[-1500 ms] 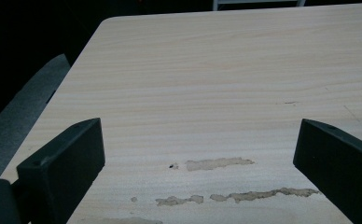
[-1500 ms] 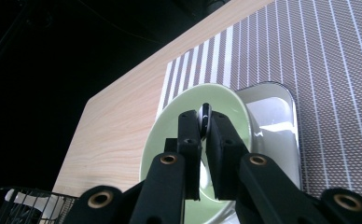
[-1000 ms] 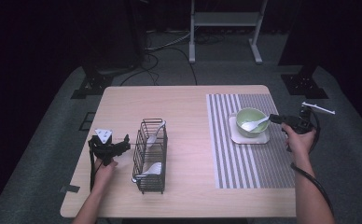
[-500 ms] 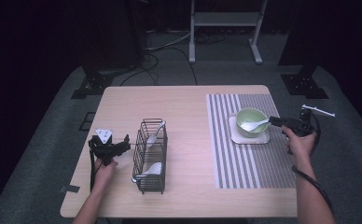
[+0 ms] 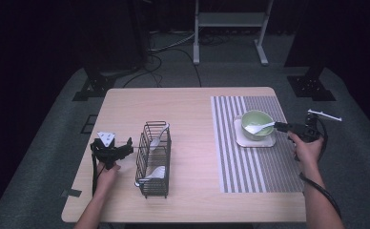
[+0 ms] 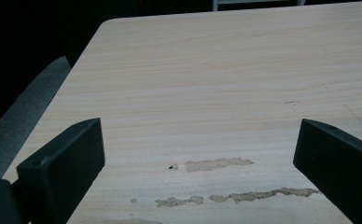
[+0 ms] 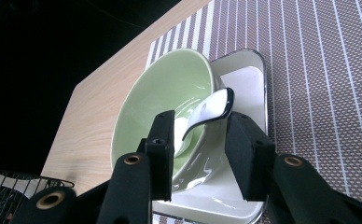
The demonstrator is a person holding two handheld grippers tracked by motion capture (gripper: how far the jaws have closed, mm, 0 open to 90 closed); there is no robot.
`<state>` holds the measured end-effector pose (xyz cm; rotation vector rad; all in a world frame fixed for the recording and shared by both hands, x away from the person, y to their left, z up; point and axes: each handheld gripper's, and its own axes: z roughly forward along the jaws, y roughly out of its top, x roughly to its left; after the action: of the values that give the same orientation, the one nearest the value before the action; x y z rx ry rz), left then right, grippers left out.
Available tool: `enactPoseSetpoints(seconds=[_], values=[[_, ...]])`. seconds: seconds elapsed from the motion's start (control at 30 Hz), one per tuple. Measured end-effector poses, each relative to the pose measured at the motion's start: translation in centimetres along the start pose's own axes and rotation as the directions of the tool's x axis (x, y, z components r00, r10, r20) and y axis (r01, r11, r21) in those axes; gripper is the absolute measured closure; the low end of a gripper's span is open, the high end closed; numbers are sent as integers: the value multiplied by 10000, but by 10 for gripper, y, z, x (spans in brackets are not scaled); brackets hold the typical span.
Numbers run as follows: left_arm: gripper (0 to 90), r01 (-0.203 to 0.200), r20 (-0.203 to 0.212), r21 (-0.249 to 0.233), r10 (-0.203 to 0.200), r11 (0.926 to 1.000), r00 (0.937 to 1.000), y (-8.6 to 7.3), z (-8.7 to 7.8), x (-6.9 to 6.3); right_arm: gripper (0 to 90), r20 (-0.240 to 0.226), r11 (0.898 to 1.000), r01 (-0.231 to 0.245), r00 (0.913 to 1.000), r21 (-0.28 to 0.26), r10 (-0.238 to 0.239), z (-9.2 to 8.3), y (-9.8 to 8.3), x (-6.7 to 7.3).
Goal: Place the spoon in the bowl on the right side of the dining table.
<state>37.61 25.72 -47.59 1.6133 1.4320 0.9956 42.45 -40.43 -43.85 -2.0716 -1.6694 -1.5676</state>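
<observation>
Right hand-held gripper point(image 7: 198, 140): a person's right hand point(image 5: 306, 150) is holding it over the right edge of the striped placemat point(image 5: 254, 157). Its jaws are standing partly open, one on each side of the handle of a white spoon point(image 7: 207, 114). Whether the pads are touching the handle is hard to tell; a gap is showing on both sides in the right gripper view.

White spoon: it is lying between the jaws and reaching ahead of them, its scoop end resting inside the green bowl point(image 7: 170, 98).

Green bowl: it is sitting just ahead of the right gripper's jaws, on a white square tray point(image 7: 249, 74). The tray is lying on the placemat.

Left hand-held gripper point(image 5: 126, 148): a person's left hand point(image 5: 107, 172) is holding it low over the desk point(image 5: 192, 109) near the desk's left edge. Its jaws are spread wide with nothing between them. Only bare wood with a few pale worn patches point(image 6: 216, 164) is lying under and ahead of them in the left gripper view.

Black wire rack point(image 5: 153, 160): it is standing just beside the left gripper, on the side toward the right gripper. It is holding white utensils point(image 5: 155, 172), upright and leaning; their exact kind is too small to tell.

The two grippers are well apart, with the rack and most of the placemat between them.
</observation>
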Motion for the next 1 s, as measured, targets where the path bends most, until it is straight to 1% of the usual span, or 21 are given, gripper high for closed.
enactPoseSetpoints(seconds=[0.13, 0.27, 0.33, 0.4, 0.83, 1.0], values=[[9, 9, 20, -14, -9, 10000, 10000, 0, 0, 0, 610, -66, 10000, 91, 9999, 2, -91, -2, -3, 1], [9, 17, 11, -40, -17, 10000, 10000, 0, 0, 0, 584, -97, 9998, 140, 9999, 128, -138, -3, -8, 2], [9, 3, 10, -14, -3, 10000, 10000, 0, 0, 0, 583, -4, 9994, 252, 9997, 234, -252, -3, -10, 3], [10, 2, 20, 7, -2, 10000, 10000, 0, 0, 0, 578, -77, 9993, 278, 9996, 262, -276, -4, -12, 3], [9, -4, 21, -5, 4, 10000, 10000, 0, 0, 0, 540, -141, 9946, 929, 9956, 472, -923, -14, -29, 12], [9, -11, 8, -1, 11, 10000, 10000, 0, 0, 0, 537, -192, 9924, 1106, 9938, 546, -1097, -18, -35, 14]])
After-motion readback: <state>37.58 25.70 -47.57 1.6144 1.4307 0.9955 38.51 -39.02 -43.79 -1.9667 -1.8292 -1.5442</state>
